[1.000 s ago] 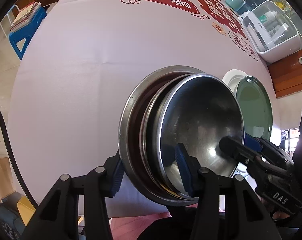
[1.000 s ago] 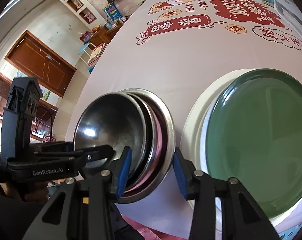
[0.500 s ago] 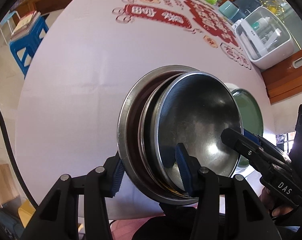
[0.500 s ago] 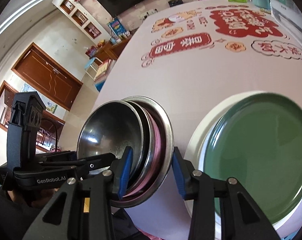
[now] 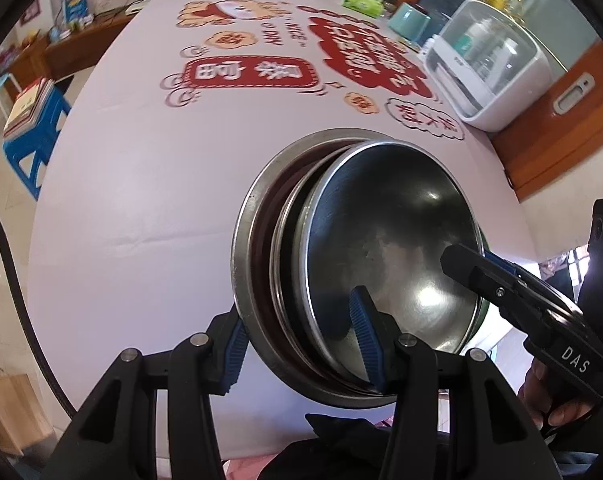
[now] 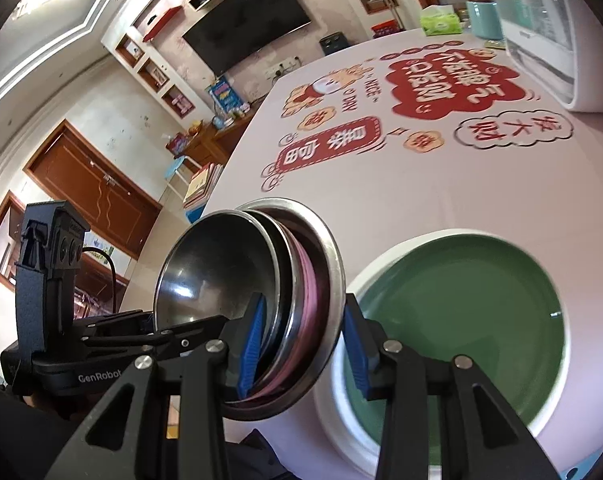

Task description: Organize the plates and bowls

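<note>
A nested stack of steel bowls [image 5: 385, 256], with a pink one between the metal ones, hangs above the pink tablecloth. My left gripper [image 5: 299, 340] is shut on its near rim, one pad outside and one inside the top bowl. My right gripper [image 6: 303, 346] is shut on the opposite rim of the same stack [image 6: 221, 280]. Its black finger [image 5: 477, 268] shows inside the bowl in the left wrist view. A green plate [image 6: 461, 320] lies on a white plate [image 6: 333, 396] on the table, just right of the stack.
A white lidded container [image 5: 497, 68] stands at the table's far right, with a teal box [image 5: 409, 22] and a green tissue pack [image 5: 363, 0] behind it. Red prints cover the far tablecloth [image 5: 141, 184]. A blue stool with books [image 5: 33, 120] stands on the floor at the left.
Both grippers have risen with the bowl stack held between them. The table and the green plate now lie farther below, and more of the room shows.
</note>
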Action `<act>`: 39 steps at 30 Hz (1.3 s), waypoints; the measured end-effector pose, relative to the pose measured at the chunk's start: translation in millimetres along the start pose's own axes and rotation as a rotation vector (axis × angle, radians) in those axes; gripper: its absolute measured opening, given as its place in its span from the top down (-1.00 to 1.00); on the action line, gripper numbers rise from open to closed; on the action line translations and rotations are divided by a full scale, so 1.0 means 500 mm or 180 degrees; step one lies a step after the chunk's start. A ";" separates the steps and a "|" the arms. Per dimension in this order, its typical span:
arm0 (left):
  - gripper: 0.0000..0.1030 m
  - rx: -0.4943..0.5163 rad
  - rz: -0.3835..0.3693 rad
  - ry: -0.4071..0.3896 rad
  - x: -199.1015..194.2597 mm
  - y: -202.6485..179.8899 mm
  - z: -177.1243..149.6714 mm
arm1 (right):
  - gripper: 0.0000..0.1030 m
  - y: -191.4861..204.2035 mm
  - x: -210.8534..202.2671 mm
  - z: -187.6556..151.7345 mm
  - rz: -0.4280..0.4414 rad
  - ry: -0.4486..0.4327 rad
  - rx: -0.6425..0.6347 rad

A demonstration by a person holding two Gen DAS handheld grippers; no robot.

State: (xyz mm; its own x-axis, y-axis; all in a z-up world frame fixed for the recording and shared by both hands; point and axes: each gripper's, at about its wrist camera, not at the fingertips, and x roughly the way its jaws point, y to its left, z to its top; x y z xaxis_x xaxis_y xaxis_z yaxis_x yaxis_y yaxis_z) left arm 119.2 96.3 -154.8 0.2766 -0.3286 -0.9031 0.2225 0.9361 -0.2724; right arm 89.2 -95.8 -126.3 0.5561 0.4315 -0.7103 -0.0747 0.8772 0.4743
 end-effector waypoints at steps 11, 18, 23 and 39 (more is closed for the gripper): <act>0.09 0.0249 -0.0073 0.0105 0.052 -0.137 0.034 | 0.28 -0.121 -0.065 0.017 -0.0146 -0.0069 0.0194; 0.09 0.0219 -0.0077 0.0306 0.119 -0.224 0.054 | 0.30 -0.214 -0.081 0.031 -0.0162 0.0106 0.0261; 0.08 0.0008 -0.0038 0.0493 0.169 -0.269 0.062 | 0.30 -0.281 -0.074 0.048 -0.0039 0.0397 0.0171; -0.02 -0.1069 0.0286 0.0768 0.206 -0.252 0.024 | 0.30 -0.290 -0.021 0.089 0.0613 0.1058 -0.0530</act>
State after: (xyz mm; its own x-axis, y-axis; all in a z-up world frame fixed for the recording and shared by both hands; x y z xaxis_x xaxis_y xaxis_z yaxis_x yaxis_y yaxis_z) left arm 130.9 -57.1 -209.3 0.0453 -0.2425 -0.9691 -0.1206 0.9617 -0.2462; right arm 131.0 -237.1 -164.5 0.2235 0.6117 -0.7589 -0.2993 0.7840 0.5438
